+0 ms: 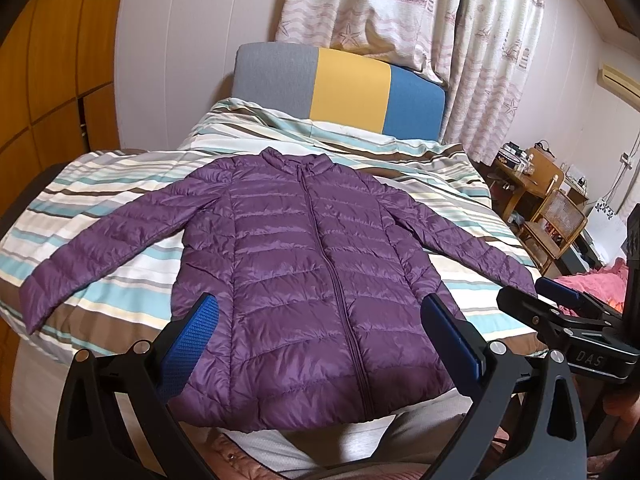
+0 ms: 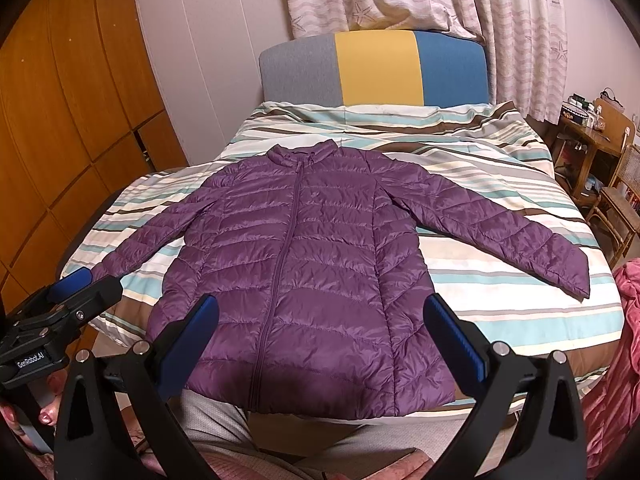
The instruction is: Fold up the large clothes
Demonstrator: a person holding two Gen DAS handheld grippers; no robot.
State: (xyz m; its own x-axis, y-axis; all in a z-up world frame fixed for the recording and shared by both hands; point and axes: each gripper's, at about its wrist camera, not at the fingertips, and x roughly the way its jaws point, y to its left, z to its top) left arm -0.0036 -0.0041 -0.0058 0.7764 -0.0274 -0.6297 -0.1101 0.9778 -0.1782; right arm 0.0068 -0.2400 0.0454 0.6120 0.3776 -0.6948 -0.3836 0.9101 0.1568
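Observation:
A purple quilted puffer jacket [image 1: 304,264] lies flat and zipped, front up, on the striped bed, sleeves spread to both sides; it also shows in the right wrist view [image 2: 316,264]. My left gripper [image 1: 320,320] is open and empty, held above the jacket's hem. My right gripper [image 2: 320,320] is open and empty, also above the hem. The right gripper shows at the right edge of the left wrist view [image 1: 560,300]. The left gripper shows at the left edge of the right wrist view [image 2: 76,284].
The striped duvet [image 2: 480,152] covers the bed, with a grey, yellow and blue headboard [image 2: 376,68] and curtains behind. Wooden wardrobe doors [image 2: 60,120] stand on the left. A wooden desk and chair [image 1: 556,208] and pink fabric [image 2: 624,320] are on the right.

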